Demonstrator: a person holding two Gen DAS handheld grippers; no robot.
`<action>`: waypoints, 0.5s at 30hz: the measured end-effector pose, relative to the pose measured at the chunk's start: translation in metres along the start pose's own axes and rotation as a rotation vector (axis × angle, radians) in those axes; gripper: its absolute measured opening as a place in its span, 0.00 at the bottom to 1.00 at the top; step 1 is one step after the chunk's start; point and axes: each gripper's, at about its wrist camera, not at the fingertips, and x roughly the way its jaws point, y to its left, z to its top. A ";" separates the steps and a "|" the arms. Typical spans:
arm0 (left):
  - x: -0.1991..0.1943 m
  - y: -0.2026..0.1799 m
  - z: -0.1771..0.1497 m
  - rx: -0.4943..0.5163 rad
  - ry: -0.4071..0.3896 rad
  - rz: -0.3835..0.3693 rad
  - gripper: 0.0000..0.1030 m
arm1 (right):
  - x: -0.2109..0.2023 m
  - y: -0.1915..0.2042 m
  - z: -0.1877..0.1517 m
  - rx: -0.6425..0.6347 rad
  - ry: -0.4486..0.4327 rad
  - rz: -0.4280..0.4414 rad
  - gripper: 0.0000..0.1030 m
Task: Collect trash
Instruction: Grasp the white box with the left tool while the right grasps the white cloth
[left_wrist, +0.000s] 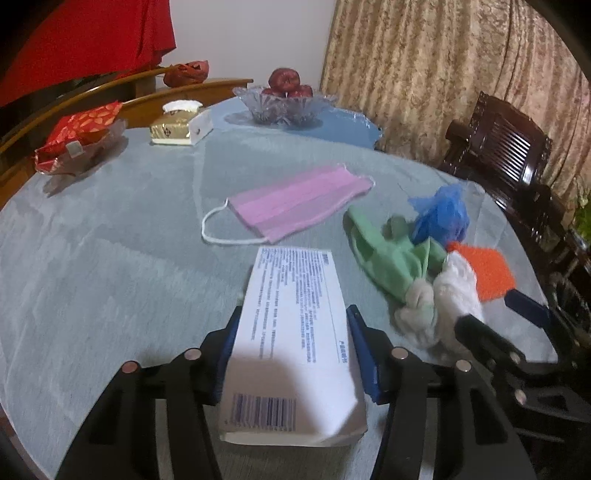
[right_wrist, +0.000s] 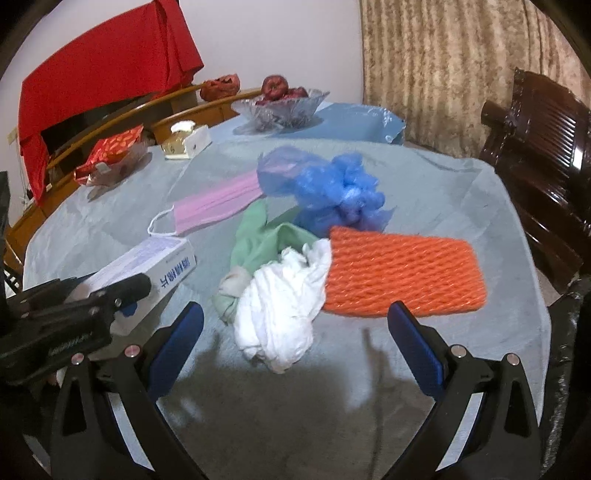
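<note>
My left gripper (left_wrist: 291, 332) has its jaws clamped on the white box (left_wrist: 291, 332), both blue pads pressed to its sides near the desk's (right_wrist: 443, 192) front edge. My right gripper (right_wrist: 295, 332) hangs with jaws wide apart, just short of the white rag (right_wrist: 284, 295). The rag touches the green cloth (right_wrist: 258, 240) and the orange net (right_wrist: 399, 273). A blue bag (right_wrist: 340, 188) lies behind them, with the pink mask (left_wrist: 295, 201) to its left.

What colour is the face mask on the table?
Pink, with white ear loops; the face mask shows best in the left wrist view.
</note>
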 end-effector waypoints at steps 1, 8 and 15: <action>0.001 0.000 -0.002 0.003 0.009 0.001 0.53 | 0.002 0.001 -0.001 -0.002 0.006 0.001 0.90; 0.020 0.001 -0.006 0.006 0.078 0.007 0.57 | 0.002 0.000 -0.003 0.001 0.013 0.004 0.81; 0.030 0.002 -0.005 0.013 0.088 0.012 0.53 | 0.018 -0.006 -0.003 0.011 0.080 0.035 0.61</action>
